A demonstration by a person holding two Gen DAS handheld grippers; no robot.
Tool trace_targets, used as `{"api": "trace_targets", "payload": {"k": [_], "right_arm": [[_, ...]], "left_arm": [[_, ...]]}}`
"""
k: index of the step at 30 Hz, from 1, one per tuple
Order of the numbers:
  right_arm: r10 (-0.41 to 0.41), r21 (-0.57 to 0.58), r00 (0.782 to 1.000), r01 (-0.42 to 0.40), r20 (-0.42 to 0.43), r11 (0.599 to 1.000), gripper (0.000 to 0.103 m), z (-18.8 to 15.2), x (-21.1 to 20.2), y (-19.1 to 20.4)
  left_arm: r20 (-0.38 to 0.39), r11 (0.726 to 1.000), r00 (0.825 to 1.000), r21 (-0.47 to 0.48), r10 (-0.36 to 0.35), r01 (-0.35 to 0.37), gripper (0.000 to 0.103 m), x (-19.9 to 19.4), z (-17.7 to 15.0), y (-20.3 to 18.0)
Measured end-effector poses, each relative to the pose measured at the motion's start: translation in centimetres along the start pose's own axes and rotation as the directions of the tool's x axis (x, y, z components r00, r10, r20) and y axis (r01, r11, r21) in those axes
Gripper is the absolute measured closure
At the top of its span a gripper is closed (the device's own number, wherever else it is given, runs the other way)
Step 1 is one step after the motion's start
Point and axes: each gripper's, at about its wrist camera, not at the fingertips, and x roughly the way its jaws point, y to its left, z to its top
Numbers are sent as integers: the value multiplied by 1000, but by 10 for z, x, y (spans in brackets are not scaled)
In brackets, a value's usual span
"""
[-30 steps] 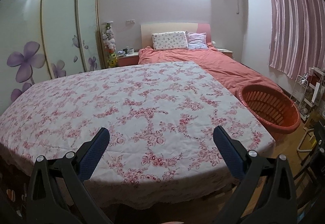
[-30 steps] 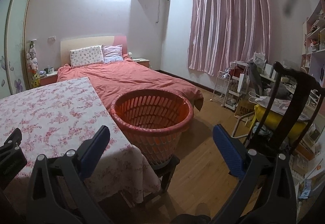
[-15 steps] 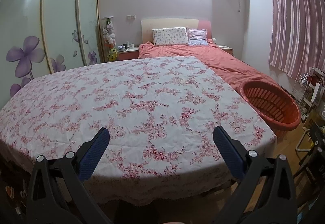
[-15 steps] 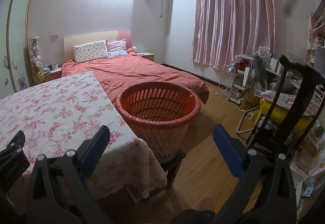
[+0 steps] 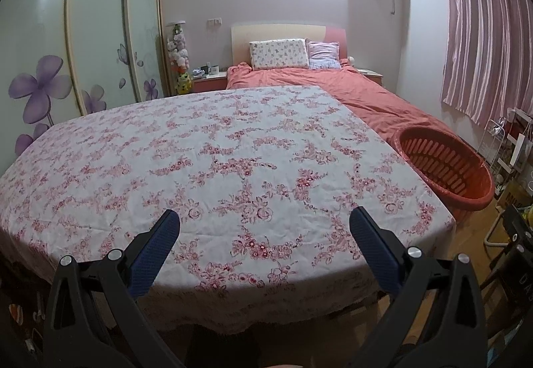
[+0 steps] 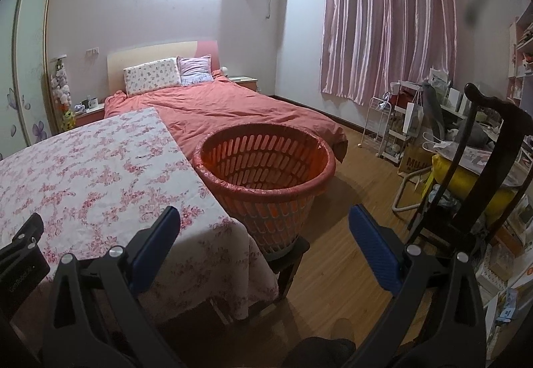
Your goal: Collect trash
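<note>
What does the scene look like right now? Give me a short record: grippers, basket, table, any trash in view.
left gripper: open, holds nothing, over the near edge of the table
right gripper: open, holds nothing
basket: orange, slotted, upright on a dark stool beside the table's right side; looks empty
table: covered by a floral cloth
trash: none visible in either view
bed: behind the table and basket

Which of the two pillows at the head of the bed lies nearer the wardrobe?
The white floral-print pillow lies nearer the wardrobe; the pink striped pillow sits beyond it, toward the pink curtain.
</note>
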Motion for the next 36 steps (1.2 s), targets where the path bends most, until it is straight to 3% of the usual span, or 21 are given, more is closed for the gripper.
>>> {"api": "trace_targets", "payload": {"k": [36], "right_arm": [[5, -3, 1000, -5, -15, 1000, 4, -6, 6, 2]], "left_arm": [[-15, 1000, 999, -1, -31, 31, 3, 1, -4, -3]]}}
